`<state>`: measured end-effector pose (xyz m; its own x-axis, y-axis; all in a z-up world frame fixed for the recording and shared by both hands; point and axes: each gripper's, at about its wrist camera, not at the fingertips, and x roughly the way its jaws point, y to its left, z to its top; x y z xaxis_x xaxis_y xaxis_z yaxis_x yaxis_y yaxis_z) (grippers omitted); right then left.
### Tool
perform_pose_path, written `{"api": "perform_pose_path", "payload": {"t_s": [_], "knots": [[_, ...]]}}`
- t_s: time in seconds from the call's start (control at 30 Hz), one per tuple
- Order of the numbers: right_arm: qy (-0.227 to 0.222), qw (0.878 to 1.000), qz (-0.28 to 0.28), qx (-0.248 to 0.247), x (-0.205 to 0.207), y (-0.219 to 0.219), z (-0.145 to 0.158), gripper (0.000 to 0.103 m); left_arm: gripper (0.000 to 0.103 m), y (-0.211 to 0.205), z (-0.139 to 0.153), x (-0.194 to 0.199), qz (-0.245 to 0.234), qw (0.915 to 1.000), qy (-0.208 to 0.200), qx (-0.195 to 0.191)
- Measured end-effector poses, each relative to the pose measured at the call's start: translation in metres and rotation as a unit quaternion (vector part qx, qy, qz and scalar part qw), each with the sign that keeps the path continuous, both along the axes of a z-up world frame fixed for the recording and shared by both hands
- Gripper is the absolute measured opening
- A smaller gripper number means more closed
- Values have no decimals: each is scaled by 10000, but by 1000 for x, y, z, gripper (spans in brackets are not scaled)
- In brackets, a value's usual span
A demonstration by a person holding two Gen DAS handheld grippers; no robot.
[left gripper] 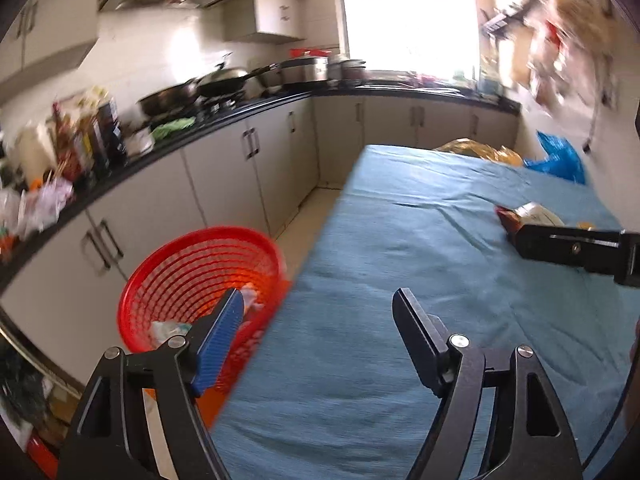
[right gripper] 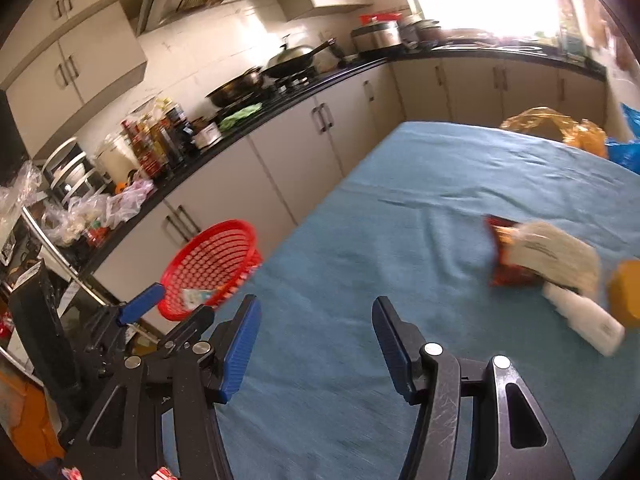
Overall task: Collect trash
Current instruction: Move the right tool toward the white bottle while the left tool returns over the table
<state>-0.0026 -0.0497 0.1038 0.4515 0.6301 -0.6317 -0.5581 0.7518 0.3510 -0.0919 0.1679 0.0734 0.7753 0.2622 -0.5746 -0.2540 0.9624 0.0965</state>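
Both tools hang over the blue-covered table (right gripper: 360, 240) with nothing in them: the left gripper (left gripper: 320, 312) stands with jaws spread wide and bare cloth between them, and the right gripper (right gripper: 316, 316) is likewise released and empty. The red basket (left gripper: 200, 264), already holding a few crumpled scraps, sits off the table's edge at about ten o'clock from the left tool. The step in hand looks like the turn toward the next pickup: the remaining trash, a red-and-white snack wrapper (right gripper: 532, 256) with a white packet (right gripper: 584, 320) just beside it, lies at about two o'clock from the right gripper, so that one probably needs to swing over, straddle a piece, and close.
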Motion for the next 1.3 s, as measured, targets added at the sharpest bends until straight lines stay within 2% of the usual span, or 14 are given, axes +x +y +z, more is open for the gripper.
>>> {"api": "perform_pose_path", "payload": {"t_s": [0.2,0.37,0.63,0.83,1.07,1.23,1.3], "knots": [[-24,9986,-508,164,4,-66,-1,62,76,-49,1,5,-335,9988,90,358],[88,9952,-914,353,14,-110,-3,62,76,-73,-1,7,-467,9969,156,614],[561,9889,-1316,411,42,-144,-9,63,76,-93,-4,12,-614,9942,285,837],[720,9846,-1590,34,73,-154,-17,63,76,-94,-10,17,-774,9939,424,656],[996,9761,-1930,-16,96,-172,-43,63,76,-91,-16,18,-865,9938,501,495],[1240,9754,-1823,-20,102,-173,-58,61,76,-88,-19,22,-953,9934,573,270],[1345,9768,-1666,79,100,-169,-59,55,76,-86,-20,23,-976,9932,600,186]]}}
